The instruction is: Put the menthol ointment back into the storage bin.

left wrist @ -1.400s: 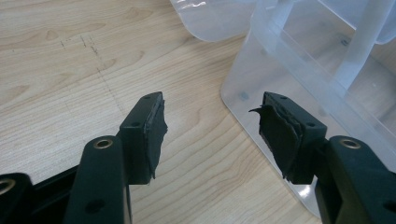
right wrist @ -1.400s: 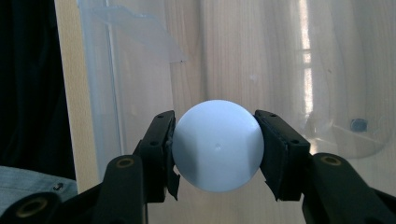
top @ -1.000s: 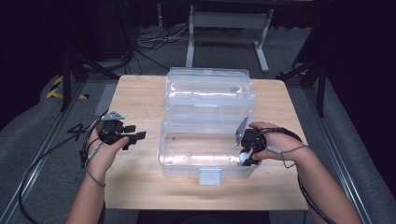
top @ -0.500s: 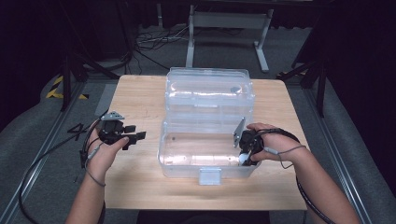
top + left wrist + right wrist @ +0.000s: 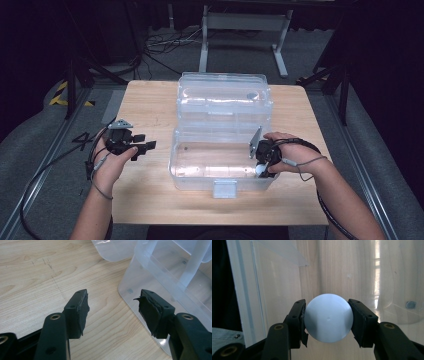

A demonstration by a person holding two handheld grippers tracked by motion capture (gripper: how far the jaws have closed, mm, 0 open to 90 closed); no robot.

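Note:
A clear plastic box point(image 5: 180, 170) stands open on the wooden table, its lid point(image 5: 225, 97) folded back behind it. My right gripper point(image 5: 261, 167) reaches into the box at its right end and is shut on a white ball point(image 5: 260, 169). In the right gripper view both pads press the sides of the white ball point(image 5: 329, 317), with the box's see-through floor behind it. My left gripper point(image 5: 142, 146) hovers over the table just left of the box, jaws open and empty. Through the left gripper view the gripper point(image 5: 113, 310) points at the box's corner point(image 5: 140, 297).
The wooden table point(image 5: 150, 100) has bare room to the left and in front of the box. A latch tab point(image 5: 224, 188) sticks out at the box's front. Cables point(image 5: 40, 175) trail off the table's left side. A metal stand point(image 5: 245, 25) is on the floor behind.

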